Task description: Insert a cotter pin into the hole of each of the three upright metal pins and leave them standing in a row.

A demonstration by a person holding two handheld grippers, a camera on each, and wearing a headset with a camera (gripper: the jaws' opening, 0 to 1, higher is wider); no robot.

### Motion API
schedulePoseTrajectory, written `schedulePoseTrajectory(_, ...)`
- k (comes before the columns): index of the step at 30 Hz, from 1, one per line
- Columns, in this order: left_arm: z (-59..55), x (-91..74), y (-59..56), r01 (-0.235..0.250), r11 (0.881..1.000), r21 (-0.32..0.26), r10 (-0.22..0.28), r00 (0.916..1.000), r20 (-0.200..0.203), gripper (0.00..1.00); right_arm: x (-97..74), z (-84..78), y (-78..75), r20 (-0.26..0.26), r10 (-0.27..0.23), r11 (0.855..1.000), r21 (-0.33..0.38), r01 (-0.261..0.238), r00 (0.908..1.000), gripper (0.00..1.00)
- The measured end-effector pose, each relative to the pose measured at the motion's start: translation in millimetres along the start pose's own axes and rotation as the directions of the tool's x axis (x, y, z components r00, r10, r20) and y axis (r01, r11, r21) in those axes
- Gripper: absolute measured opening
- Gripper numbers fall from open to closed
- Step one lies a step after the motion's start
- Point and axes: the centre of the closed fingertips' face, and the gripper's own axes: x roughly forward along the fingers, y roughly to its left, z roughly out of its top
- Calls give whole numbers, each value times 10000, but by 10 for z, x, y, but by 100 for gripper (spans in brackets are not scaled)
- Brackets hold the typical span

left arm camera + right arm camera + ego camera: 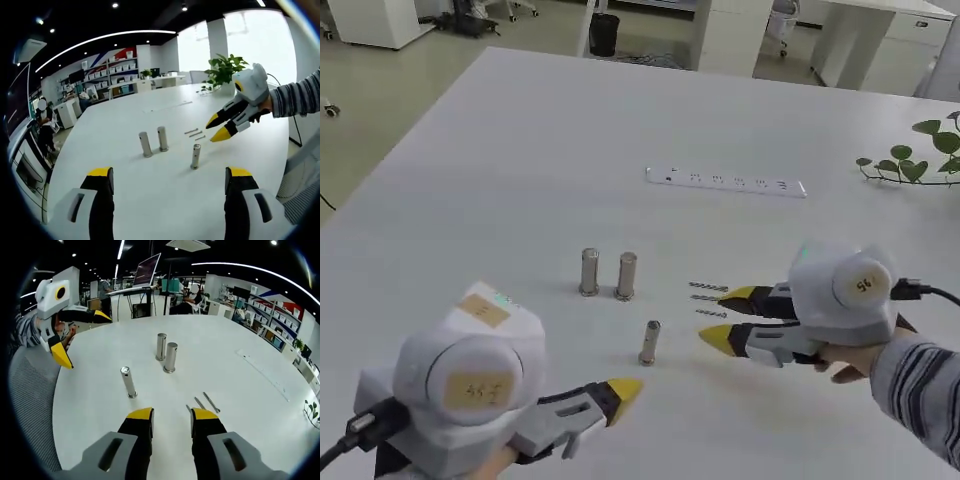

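Three metal pins [626, 276] stand upright on the white worktop [520, 150]. Two are close together, side by side but apart. The third stands alone, nearer the person and a little toward the right claw. No pin has anything through its hole.

Three cotter pins [708, 298] lie flat on the worktop just beside the pair, roughly parallel to one another and loose.

The right claw [718, 317] hovers low over the worktop with its yellow tips pointing at the cotter pins. Its jaws are partly open with a modest gap and hold nothing. In the right gripper view, the nearest cotter pin lies just ahead of the gap between the tips. I cannot tell whether a tip touches it.

The left claw [169, 175] is spread wide and holds nothing. It sits well back from the pins, facing them, and the lone pin is the nearest one ahead of it.

Farther across the worktop lies a white power strip [725, 181]. A leafy plant [920, 160] sits at the far right edge.
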Motion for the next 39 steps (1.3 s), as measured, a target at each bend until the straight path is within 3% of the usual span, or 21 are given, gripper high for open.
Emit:
schedulePoseTrajectory(1, -1, -1, -3, 13, 10000, -4, -13, 10000, -7, 91, 8, -20, -31, -195, -41, 9999, 98, 42, 9998, 25)
schedulePoseTrajectory(3, 5, 3, -16, 79, 10000, -45, -79, 10000, 31, 90, 30, 18, -72, -27, 2, 9999, -142, -2, 10000, 23)
schedulePoseTrajectory(7, 4, 6, -39, 201, 9997, -124, -201, 9998, 26, 89, 75, -38, -150, -761, 74, 9998, -179, -88, 9971, 21)
schedulePoseTrajectory(9, 8, 8, -50, 279, 9995, -177, -279, 9996, 55, 88, 99, -48, -159, -864, 164, 9998, -74, -171, 9961, 19)
schedulePoseTrajectory(15, 0, 9, -87, 500, 9981, -361, -497, 9987, 89, 86, 183, -152, -206, -1719, 360, 9990, -181, -397, 9845, 16)
schedulePoseTrajectory(20, 2, 9, -96, 575, 9975, -417, -571, 9983, 115, 85, 234, -170, -189, -2016, 637, 9978, -54, -662, 9774, 15)
schedulePoseTrajectory(24, -3, 8, -92, 610, 9965, -564, -604, 9981, 114, 85, 282, -217, -183, -2475, 799, 9958, -236, -885, 9656, 13)
schedulePoseTrajectory(32, -7, 15, -114, 743, 9946, -730, -738, 9972, 98, 85, 332, -201, -189, -2830, 1140, 9928, -26, -1196, 9523, 8)
schedulePoseTrajectory(39, -27, 17, -142, 847, 9937, -736, -850, 9964, -5, 82, 325, -223, -193, -3188, 1014, 9901, -605, -1269, 9424, 0)
